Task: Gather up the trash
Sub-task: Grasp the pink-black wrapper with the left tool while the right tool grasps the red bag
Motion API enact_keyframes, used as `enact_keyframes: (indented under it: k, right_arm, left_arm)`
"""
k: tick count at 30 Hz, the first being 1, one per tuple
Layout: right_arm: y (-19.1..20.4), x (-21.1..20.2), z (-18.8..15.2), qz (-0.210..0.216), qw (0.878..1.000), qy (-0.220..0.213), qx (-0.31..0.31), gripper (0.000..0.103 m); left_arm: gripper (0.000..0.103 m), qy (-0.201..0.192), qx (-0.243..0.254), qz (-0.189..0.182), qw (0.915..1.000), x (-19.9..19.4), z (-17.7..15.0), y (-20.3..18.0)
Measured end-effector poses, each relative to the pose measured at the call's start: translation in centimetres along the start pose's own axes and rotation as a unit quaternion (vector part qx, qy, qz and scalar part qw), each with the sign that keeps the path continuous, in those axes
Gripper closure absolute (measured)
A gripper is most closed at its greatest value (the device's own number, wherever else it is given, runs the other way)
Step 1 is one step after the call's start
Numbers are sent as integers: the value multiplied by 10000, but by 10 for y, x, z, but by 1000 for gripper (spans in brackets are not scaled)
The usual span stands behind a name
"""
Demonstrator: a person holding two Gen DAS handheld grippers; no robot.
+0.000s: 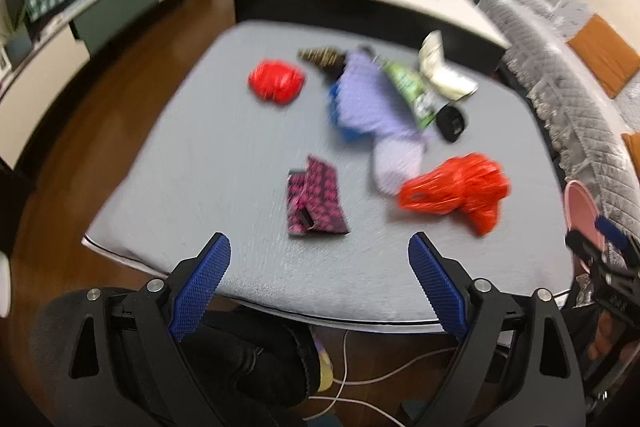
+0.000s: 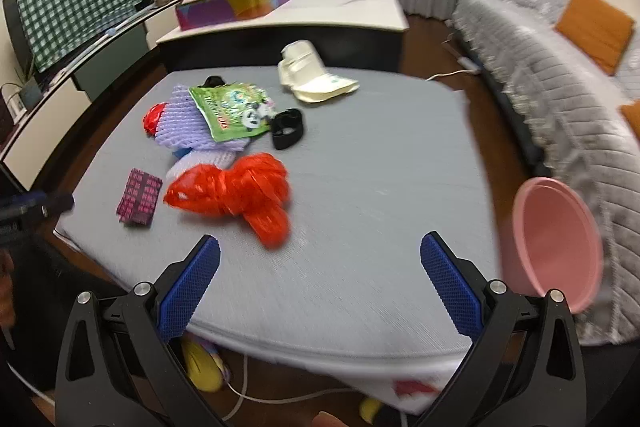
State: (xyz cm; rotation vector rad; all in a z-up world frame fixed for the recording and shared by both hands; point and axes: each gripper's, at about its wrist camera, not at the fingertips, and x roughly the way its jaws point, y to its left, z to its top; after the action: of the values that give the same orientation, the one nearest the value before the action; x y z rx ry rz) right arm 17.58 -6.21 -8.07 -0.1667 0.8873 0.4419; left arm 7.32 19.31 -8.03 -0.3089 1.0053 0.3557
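While you hold both tools above the near edge of the grey padded surface, each is spread wide with nothing between its blue pads. Your left hand-held gripper points toward a pink-and-black patterned wrapper, which lies flat just beyond its fingertips. Your right hand-held gripper faces a crumpled orange-red plastic bag, close ahead and slightly to its left.

Locate the remaining trash farther back on the surface:
- a lilac knitted-looking foam net, partly under a green printed snack packet;
- a black band or strap just beside the packet;
- a cream-white pouch near the far edge;
- a small red crumpled wrapper, apart from the pile on its left;
- a dark, gold-flecked wrapper, touching the lilac net's far end.

A pink bin stands off the surface's right side, beside the grey quilted sofa. Both views are motion-blurred, so printed text is unreadable.
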Motion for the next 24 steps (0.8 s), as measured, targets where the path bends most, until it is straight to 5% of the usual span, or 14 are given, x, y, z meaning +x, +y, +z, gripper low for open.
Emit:
enact_keyframes:
  k: [11,13,14,16,24]
  right_arm:
    - [37,86,26,772,9955,530,-166,5]
    - [38,96,26,811,9940,714,-145,42]
    - [38,102,25,898,9920,880,-149,52]
    - [37,103,25,1002,9910,886,-88,62]
    - [20,59,26,706,9959,558,-54,70]
  left_arm:
    - [25,862,-133,-170,9960,86,35,1]
    - [40,960,-159,-196,9951,97,36,0]
    - [48,1026,-185,-244,9943,100,35,0]
    - [85,1210,-219,-362,9917,109,33,-1]
    - [100,727,150,-424,9963,84,30,-12]
